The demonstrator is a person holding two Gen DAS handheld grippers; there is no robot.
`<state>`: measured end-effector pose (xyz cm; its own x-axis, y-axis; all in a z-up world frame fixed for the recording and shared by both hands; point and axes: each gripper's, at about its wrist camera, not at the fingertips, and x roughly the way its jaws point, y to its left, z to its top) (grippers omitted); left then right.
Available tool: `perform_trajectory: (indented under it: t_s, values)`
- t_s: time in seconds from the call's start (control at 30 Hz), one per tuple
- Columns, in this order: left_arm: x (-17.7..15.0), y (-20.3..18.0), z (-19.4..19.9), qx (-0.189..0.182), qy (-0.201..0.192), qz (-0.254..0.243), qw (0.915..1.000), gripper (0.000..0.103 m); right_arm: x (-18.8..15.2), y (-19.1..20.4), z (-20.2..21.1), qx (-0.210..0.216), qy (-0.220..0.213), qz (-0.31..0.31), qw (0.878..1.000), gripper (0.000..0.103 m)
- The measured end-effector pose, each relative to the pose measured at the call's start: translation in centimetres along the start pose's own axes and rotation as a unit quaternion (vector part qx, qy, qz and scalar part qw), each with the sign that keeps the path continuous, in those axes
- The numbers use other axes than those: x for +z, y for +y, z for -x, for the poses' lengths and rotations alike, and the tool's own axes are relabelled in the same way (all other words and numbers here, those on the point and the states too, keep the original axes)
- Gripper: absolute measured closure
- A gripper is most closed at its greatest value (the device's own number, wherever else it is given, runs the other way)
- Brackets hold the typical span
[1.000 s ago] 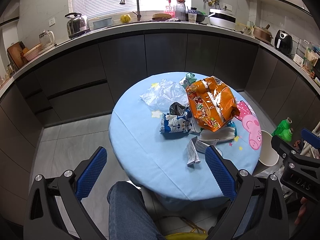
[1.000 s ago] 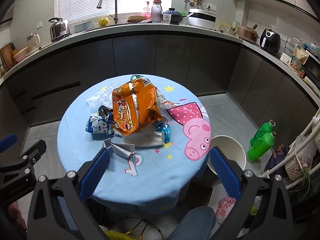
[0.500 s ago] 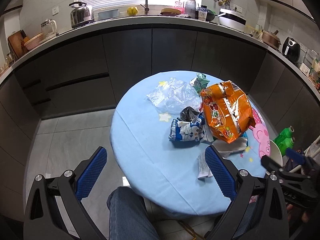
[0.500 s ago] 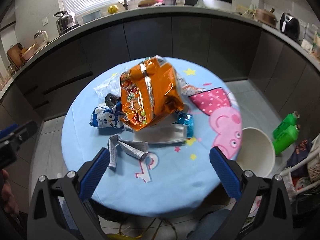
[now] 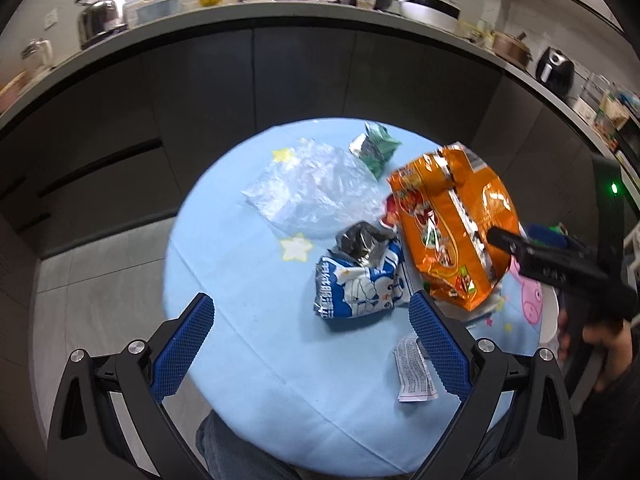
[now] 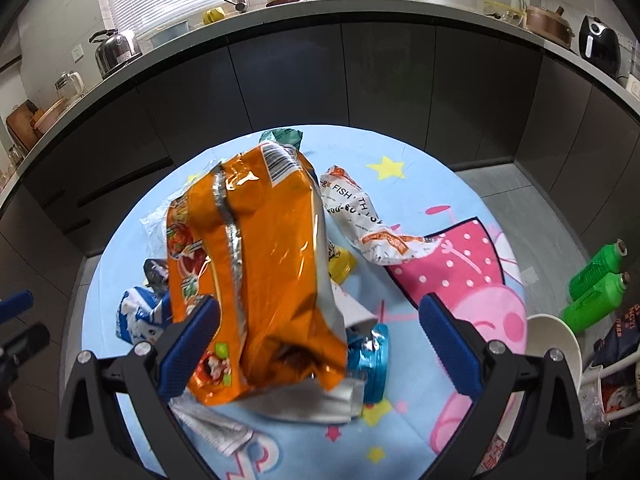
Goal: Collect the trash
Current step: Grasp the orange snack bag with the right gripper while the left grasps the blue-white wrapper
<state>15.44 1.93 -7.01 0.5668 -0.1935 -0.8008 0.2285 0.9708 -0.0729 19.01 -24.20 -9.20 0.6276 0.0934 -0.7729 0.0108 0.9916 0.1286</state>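
Wrappers lie on a round table with a light blue cloth point(image 5: 240, 320). A big orange snack bag point(image 6: 256, 272) stands in the middle; it also shows in the left wrist view point(image 5: 448, 224). My right gripper point(image 6: 320, 344) is open, its jaws astride the bag's lower end. My left gripper point(image 5: 312, 336) is open above the table's near side, just short of a blue-and-white wrapper point(image 5: 360, 288). A clear plastic bag point(image 5: 312, 192), a green wrapper point(image 5: 374, 150), a white-and-orange wrapper point(image 6: 360, 220), a teal wrapper point(image 6: 372, 354) and a paper slip point(image 5: 414, 368) lie around.
A white bin point(image 6: 554, 348) stands on the floor right of the table, beside two green bottles point(image 6: 596, 284). Dark cabinets and a countertop with a kettle point(image 6: 114, 50) and sink tap curve behind. My knee point(image 5: 240, 452) is under the table's near edge.
Both grippers have moved forward and down toward the table. The right one has closed in on the orange bag, which now sits between its open jaws.
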Motion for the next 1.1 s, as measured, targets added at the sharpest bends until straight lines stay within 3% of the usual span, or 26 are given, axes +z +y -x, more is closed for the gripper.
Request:
perform_trajectory:
  t_s: [0.03, 0.07, 0.13, 0.23, 0.27, 0.47, 0.53, 0.57, 0.67, 0.97, 1.1]
  values:
    - [-0.1, -0.2, -0.7, -0.008, 0.006, -0.008, 0.9999, 0.012, 0.1, 0.0, -0.3, 0.002, 0.001, 0.002, 1.000, 0.016]
    - [-0.1, -0.3, -1.5, -0.016, 0.013, -0.016, 0.9996, 0.015, 0.0, 0.0, -0.4, 0.003, 0.000, 0.004, 1.000, 0.038]
    - [0.2, -0.5, -3.3, -0.032, 0.033, -0.026, 0.9986, 0.022, -0.1, -0.1, -0.6, 0.014, 0.002, 0.003, 1.000, 0.064]
    - [0.7, -0.7, -5.6, -0.057, 0.052, -0.032, 0.9965, 0.024, -0.3, -0.1, 0.1, 0.030, -0.007, 0.002, 1.000, 0.070]
    - [0.9, -0.9, -6.5, -0.057, 0.058, -0.034, 0.9961, 0.024, -0.4, 0.0, 0.6, 0.030, -0.013, 0.005, 0.999, 0.077]
    - [1.6, -1.6, -10.1, -0.060, 0.091, -0.033, 0.9935, 0.022, -0.5, 0.2, 5.5, 0.016, -0.069, 0.017, 0.997, 0.083]
    - [1.6, -1.7, -10.6, -0.073, 0.099, -0.028, 0.9920, 0.034, -0.7, 0.1, 6.9, 0.009, -0.080, 0.017, 0.997, 0.083]
    - [1.5, -1.7, -10.6, -0.087, 0.104, -0.023, 0.9905, 0.052, -0.9, 0.0, 7.6, 0.007, -0.085, 0.016, 0.996, 0.083]
    - [1.4, -1.7, -10.0, -0.105, 0.109, -0.017, 0.9884, 0.069, -1.4, -0.4, 9.2, 0.001, -0.095, 0.008, 0.995, 0.084]
    - [1.4, -2.2, -1.8, -0.109, 0.044, -0.028, 0.9927, 0.075, -3.5, -2.2, 13.2, -0.023, -0.115, -0.015, 0.993, 0.083]
    - [2.7, -4.6, 1.5, -0.125, 0.010, -0.045, 0.9911, 0.076, -4.7, -4.0, 15.2, -0.049, -0.127, -0.031, 0.990, 0.083]
